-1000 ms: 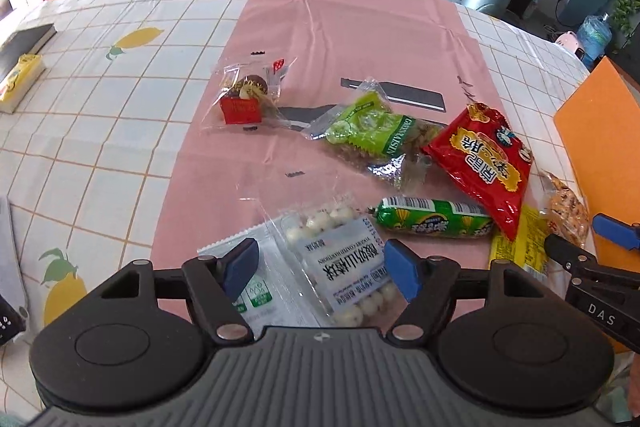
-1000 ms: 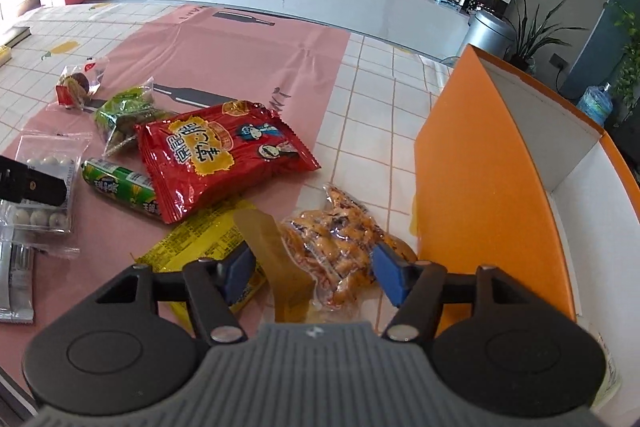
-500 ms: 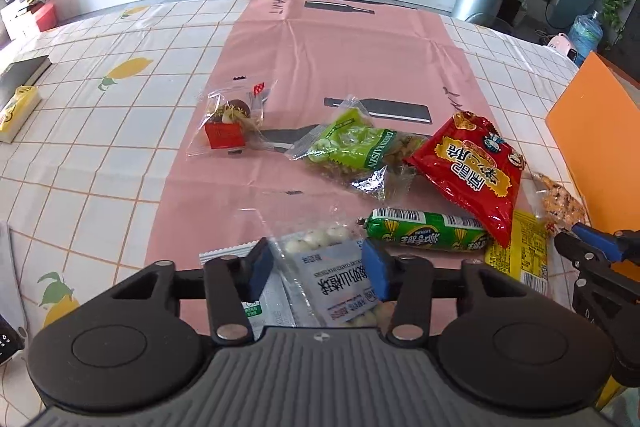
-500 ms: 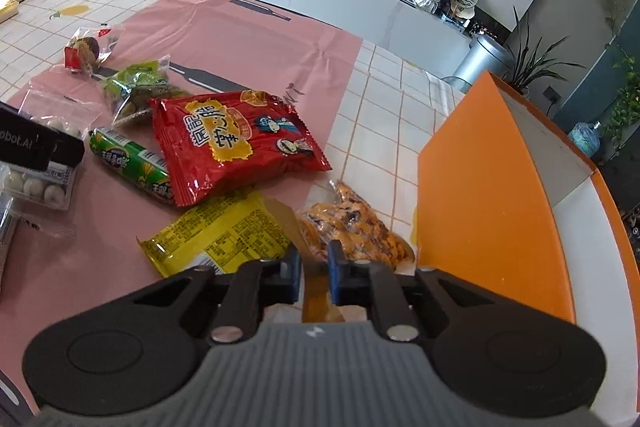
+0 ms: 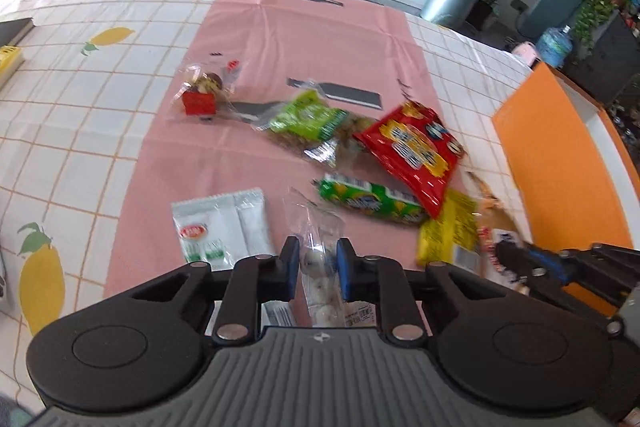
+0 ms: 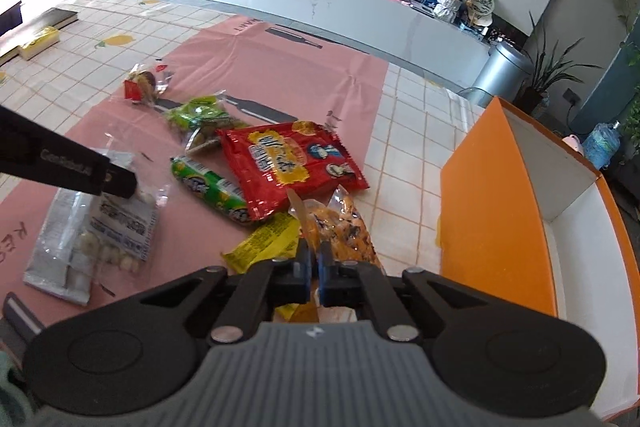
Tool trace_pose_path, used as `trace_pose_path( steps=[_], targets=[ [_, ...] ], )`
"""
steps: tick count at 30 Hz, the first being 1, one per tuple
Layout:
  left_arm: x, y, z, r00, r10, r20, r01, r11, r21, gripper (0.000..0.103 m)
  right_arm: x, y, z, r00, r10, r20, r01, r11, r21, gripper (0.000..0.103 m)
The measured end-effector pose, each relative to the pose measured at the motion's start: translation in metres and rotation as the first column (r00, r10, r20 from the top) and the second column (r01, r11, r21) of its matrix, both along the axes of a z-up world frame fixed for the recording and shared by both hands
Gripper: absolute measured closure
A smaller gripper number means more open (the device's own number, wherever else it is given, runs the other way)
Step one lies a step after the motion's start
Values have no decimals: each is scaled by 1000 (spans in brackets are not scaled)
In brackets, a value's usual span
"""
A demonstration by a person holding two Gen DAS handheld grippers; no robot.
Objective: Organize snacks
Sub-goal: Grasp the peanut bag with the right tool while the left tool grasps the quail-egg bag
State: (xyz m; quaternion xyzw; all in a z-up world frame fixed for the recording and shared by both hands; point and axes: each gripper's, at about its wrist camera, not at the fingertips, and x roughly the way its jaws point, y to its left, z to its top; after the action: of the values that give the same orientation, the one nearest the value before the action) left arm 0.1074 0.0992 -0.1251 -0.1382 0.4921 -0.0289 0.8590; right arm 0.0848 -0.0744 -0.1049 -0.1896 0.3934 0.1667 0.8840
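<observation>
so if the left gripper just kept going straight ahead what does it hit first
Likely the green sausage-shaped pack, just beyond the clear bag of white balls that the left gripper grips. Depth is unclear; it might pass above it.

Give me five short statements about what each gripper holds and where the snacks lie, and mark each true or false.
1. The left gripper is shut on the clear pack of white candies. True.
2. The right gripper is open and empty. False: its fingers pinch the orange snack bag.
3. The red snack packet overlaps the green sausage. True.
4. The orange box is to the left of the snacks. False: it is on their right.
5. The white sachet lies on the pink mat. True.
</observation>
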Motion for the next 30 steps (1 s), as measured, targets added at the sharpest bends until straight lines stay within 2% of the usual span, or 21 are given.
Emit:
trace_pose_path(
  steps=[4, 8, 11, 17, 18, 19, 20, 23, 24, 26, 28, 30],
  targets=[
    [-12, -7, 3, 998, -60, -30, 60, 998, -15, 83, -22, 2, -3, 998, 49, -32, -49, 999, -6, 103],
    [-18, -15, -1, 992, -109, -58, 108, 994, -25, 83, -32, -7, -9, 995, 30, -99, -28, 999, 29, 101],
    [-20, -18, -5, 993, -102, -64, 101, 995, -20, 81, -37, -14, -13, 990, 14, -139, -4, 997, 71, 99],
    [-19, -17, -14, 992, -67, -107, 69, 997, 15, 74, -38, -31, -15, 975, -21, -219, 62, 981, 185, 84],
    [-19, -17, -15, 992, -68, -109, 69, 998, 10, 72, -38, -34, -14, 973, -25, -228, 71, 977, 199, 78],
    [-20, -18, -15, 991, -69, -110, 70, 998, 2, 66, -39, -38, -11, 971, -30, -238, 85, 971, 222, 70],
    [-20, -19, -15, 991, -71, -112, 72, 997, -1, 58, -40, -42, -8, 967, -38, -251, 102, 964, 247, 67],
    [-20, -22, -14, 991, -78, -110, 79, 997, 2, 46, -38, -56, 0, 951, -74, -302, 179, 924, 338, 58],
    [-19, -23, -14, 991, -78, -113, 78, 997, 2, 44, -37, -61, 2, 946, -92, -312, 208, 909, 362, 54],
    [-18, -23, -14, 990, -74, -116, 74, 997, -4, 38, -33, -71, 6, 936, -141, -321, 269, 877, 399, 52],
    [-17, -23, -15, 991, -67, -118, 67, 998, -5, 36, -26, -78, 4, 920, -214, -327, 339, 853, 396, 45],
    [-17, -24, -14, 991, -66, -119, 66, 998, -3, 33, -19, -81, -1, 898, -275, -343, 400, 835, 377, 44]
  ],
)
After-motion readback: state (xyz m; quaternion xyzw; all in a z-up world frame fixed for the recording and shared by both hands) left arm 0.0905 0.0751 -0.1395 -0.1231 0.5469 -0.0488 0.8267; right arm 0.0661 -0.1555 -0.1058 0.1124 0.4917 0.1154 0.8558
